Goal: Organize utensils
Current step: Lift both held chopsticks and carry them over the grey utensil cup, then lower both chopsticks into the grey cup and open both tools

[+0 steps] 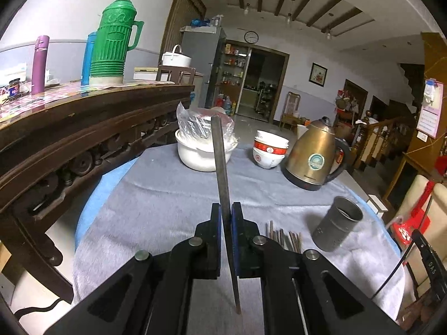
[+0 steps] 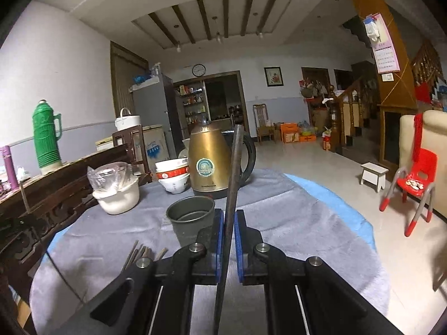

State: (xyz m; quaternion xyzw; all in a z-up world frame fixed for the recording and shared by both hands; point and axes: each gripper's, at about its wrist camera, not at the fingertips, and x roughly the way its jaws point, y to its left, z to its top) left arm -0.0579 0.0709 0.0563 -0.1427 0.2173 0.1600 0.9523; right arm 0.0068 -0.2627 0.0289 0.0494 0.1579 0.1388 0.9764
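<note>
Grey-clothed table (image 1: 173, 195) with cup (image 1: 336, 223), chopsticks (image 1: 282, 237)

Metal cup (image 2: 192, 217) stands before kettle (image 2: 215, 159), chopsticks (image 2: 142, 252) lying nearer left.

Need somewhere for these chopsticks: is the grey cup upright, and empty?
Upright grey cup, open mouth up on the grey cloth. Visible interior looks empty; bottom hidden.

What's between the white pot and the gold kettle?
Stacked bowls sit between the pot and the kettle, clearest in the left wrist view.
</note>
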